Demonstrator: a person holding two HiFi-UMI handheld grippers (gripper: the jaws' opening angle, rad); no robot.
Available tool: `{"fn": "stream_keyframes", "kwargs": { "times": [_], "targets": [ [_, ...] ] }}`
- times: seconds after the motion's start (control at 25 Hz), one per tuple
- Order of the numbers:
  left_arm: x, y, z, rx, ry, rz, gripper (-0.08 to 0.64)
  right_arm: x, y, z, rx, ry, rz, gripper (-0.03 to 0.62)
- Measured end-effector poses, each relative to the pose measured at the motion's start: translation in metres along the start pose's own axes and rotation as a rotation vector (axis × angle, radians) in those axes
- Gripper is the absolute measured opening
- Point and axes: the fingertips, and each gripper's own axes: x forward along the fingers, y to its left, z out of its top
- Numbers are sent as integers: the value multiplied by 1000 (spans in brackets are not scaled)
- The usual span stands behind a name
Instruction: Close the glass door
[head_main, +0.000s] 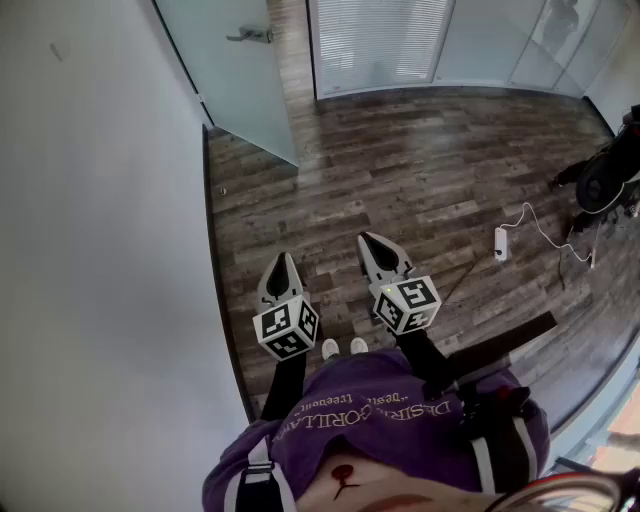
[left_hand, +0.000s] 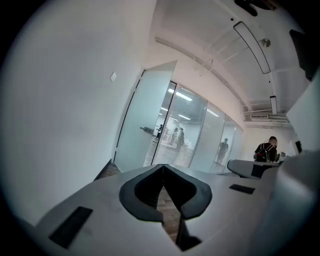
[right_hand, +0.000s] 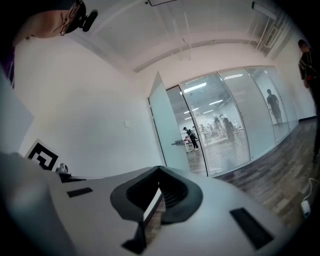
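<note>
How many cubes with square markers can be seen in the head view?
2: the left gripper's cube, nearer the white wall; the right gripper's cube. None seems hidden.

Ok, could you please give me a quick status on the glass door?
Left gripper shut, empty; right gripper shut, empty. Glass door open ahead, handle untouched. Nothing in the path; white charger lies off right.

The door (head_main: 235, 80) is cut off by the head view's top edge, so only its lower part and handle (head_main: 250, 36) show. At the right, a dark object (head_main: 612, 172) runs off the edge and cannot be identified. Figures (left_hand: 177, 136) behind the far glass are too small and blurred to make out. The person's torso hides most of the shoes (head_main: 330, 348).
</note>
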Motion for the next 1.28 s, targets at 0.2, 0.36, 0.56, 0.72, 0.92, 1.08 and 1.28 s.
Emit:
{"fn": "stream_keyframes", "kwargs": {
  "times": [0.2,0.36,0.56,0.72,0.92,1.08,1.28],
  "targets": [
    [-4,-5,-7,-1,5,-10,2,-7,-1,-5,8,5,-6,-3],
    [-8,-2,-12,-3,7,-10,2,-10,2,-9,6,2,-5,-3],
    [-9,8,-12,-8,11,-6,2,-3,9,-8,45,-24,10,-3],
    [-12,20,-12,-7,10,4,2,5,15,-12,52,-26,12,-3],
    [-11,43,-11,-15,20,15,2,19,21,-18,51,-18,1,-3],
    [-6,56,-18,-17,52,22,2,25,20,-25,54,-10,-20,-3],
    [11,62,-27,-26,74,34,2,39,7,-38,70,24,-31,-3]
  ]
}}
